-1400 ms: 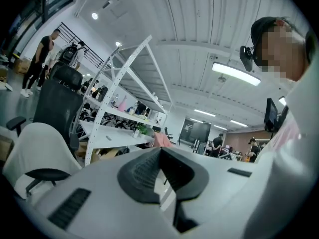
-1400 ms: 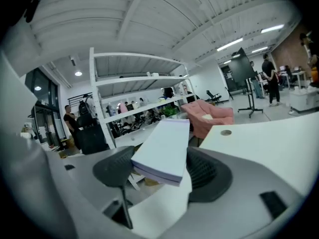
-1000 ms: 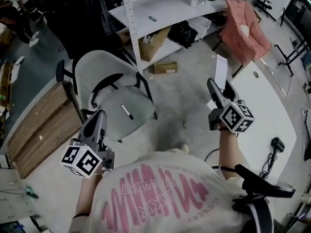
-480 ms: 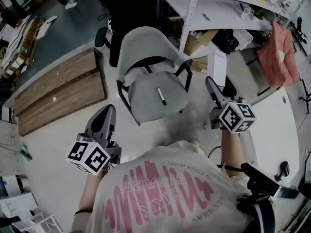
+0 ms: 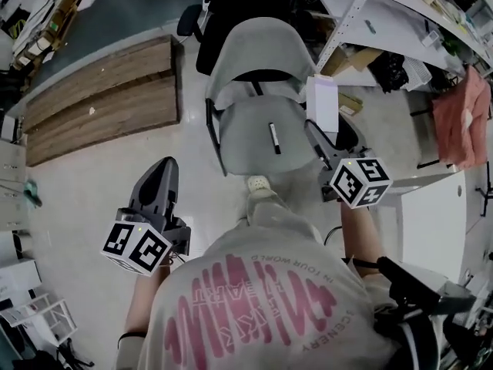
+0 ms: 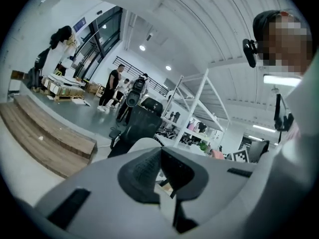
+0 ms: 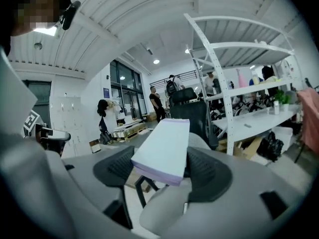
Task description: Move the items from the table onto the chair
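Your right claw [image 5: 321, 135] grips a pale pad [image 5: 322, 100] over the right edge of the chair [image 5: 254, 48], upper centre; a pen [image 5: 273, 138] lies on its seat. Your left claw [image 5: 162, 172] hangs lower left.

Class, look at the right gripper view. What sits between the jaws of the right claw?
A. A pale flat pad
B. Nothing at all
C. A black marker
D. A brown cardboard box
A: the right claw is shut on the pale flat pad, which sticks out forward between its jaws, while the black marker lies on the seat of the chair.
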`<state>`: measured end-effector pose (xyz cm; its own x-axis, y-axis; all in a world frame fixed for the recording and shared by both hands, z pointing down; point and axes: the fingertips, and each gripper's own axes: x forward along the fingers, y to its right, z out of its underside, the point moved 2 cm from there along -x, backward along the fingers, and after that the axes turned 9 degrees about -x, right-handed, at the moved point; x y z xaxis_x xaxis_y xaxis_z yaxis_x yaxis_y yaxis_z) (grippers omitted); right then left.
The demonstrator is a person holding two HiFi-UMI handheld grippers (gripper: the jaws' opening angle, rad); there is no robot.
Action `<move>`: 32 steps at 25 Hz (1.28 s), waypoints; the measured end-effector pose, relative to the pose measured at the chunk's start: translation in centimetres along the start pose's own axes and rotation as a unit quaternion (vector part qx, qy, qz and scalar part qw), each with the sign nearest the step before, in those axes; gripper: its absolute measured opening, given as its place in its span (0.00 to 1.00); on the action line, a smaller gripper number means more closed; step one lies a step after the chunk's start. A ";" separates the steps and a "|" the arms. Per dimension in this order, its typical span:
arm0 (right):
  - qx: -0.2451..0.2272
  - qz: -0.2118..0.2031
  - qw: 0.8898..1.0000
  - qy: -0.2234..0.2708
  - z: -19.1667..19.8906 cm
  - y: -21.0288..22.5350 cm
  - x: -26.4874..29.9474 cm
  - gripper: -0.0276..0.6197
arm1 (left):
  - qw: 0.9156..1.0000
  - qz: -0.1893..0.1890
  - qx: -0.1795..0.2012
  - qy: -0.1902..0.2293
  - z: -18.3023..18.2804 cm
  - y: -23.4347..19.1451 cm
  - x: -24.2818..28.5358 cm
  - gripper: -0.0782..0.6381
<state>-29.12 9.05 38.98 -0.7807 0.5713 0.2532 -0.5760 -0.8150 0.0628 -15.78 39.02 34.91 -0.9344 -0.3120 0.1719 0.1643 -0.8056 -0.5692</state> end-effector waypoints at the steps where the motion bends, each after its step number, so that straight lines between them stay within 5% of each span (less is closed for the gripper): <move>1: 0.004 -0.010 1.000 -0.010 0.7 -0.1 1.0 0.57 | 1.000 -0.010 0.003 0.001 0.1 -0.3 0.0 0.12; 10: 0.028 -0.083 0.989 -0.119 7.2 1.1 11.3 0.57 | 0.995 -0.100 0.008 0.019 -0.8 -2.9 0.9 0.12; 18: -0.018 -0.166 0.953 -0.253 14.5 1.2 19.3 0.57 | 0.983 -0.180 -0.031 0.010 -1.4 -4.0 5.3 0.12; 23: -0.006 -0.183 0.939 -0.290 18.5 2.6 23.8 0.58 | 0.974 -0.222 -0.040 0.007 -1.3 -5.6 7.6 0.12; 32: -0.008 -0.216 0.898 -0.383 25.5 1.2 26.0 0.58 | 0.954 -0.295 -0.054 -0.005 -1.8 -7.8 7.1 0.12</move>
<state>-43.94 20.50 70.25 -0.0920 0.5950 0.7984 -0.7939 -0.5278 0.3019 -24.30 43.96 39.12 -0.8511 0.1743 0.4953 -0.4231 -0.7862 -0.4504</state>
